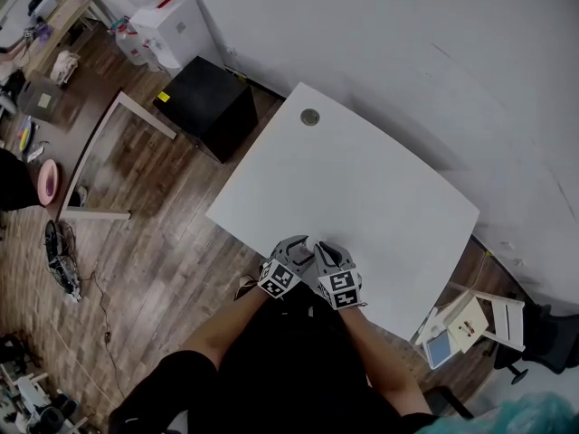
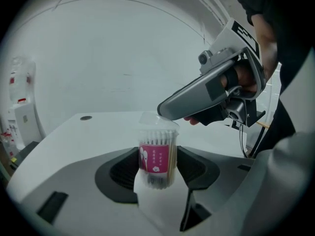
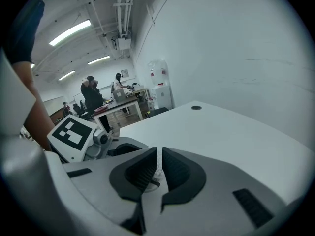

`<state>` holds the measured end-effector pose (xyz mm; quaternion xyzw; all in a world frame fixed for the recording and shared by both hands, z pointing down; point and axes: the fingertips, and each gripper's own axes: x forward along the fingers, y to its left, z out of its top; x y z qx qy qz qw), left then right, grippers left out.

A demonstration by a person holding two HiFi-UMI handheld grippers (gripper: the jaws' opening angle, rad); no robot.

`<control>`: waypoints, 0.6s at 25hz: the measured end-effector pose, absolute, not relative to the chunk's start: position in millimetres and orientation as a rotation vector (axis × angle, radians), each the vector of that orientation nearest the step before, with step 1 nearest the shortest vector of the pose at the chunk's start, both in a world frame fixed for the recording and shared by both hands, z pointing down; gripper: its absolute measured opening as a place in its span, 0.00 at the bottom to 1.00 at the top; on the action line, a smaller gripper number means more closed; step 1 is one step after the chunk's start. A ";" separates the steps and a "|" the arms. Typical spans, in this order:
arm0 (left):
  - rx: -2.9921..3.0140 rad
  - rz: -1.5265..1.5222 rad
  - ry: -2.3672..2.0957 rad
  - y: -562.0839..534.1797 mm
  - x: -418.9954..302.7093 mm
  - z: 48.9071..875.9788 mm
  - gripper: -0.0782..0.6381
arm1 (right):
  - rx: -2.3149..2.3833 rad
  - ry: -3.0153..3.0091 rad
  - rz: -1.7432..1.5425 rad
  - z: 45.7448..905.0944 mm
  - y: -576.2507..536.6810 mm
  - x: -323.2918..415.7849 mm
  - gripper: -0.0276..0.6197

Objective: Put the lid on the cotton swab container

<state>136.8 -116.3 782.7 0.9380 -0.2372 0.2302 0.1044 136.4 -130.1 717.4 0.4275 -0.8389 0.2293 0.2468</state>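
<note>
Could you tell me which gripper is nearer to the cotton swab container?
Left. The left gripper clamps the container; the right gripper holds the lid at its top.

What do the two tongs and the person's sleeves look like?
The left tongs and right tongs are light grey shells with black ribbed pads. Each carries a cube with black-and-white square markers. The person wears a dark top with short sleeves.
</note>
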 end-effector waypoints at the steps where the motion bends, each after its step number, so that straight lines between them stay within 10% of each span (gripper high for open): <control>1: 2.770 0.688 -0.691 -115.7 137.0 783.8 0.45 | 1.161 -2.283 0.631 720.0 -130.5 135.1 0.10; 15: 2.759 0.728 -0.682 -112.0 123.6 797.7 0.45 | 1.109 -2.267 0.756 742.2 -136.2 122.9 0.10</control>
